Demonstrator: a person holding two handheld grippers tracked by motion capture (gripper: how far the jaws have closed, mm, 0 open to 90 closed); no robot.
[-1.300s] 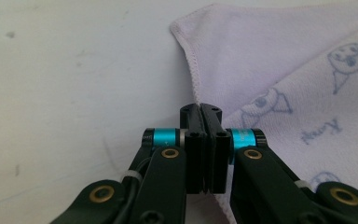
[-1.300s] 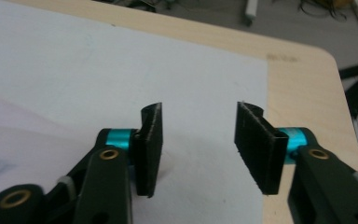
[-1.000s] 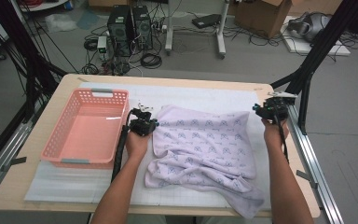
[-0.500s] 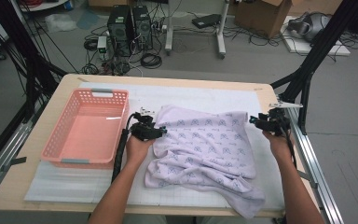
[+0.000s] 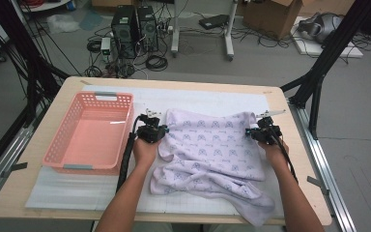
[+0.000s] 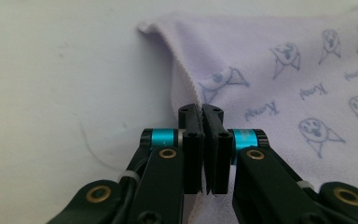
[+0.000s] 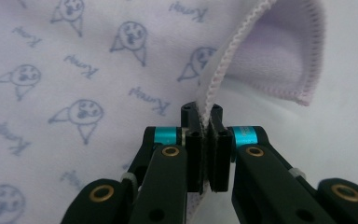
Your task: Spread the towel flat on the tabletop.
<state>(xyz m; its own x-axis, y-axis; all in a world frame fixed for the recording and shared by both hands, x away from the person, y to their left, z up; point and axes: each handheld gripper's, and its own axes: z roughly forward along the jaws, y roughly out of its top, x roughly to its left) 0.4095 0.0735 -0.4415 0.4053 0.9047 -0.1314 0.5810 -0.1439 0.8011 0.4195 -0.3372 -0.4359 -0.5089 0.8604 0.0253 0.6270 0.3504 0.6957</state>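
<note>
A lilac printed towel (image 5: 212,154) is spread, rumpled, on the white mat (image 5: 77,183) of the counter (image 5: 9,193), just beside a pink basket (image 5: 89,133). Its far left edge is pinched in the left gripper (image 5: 160,130), whose jaws have just been closing. Its stitched right hem is clamped in the right gripper (image 5: 249,133), likewise just closed.
</note>
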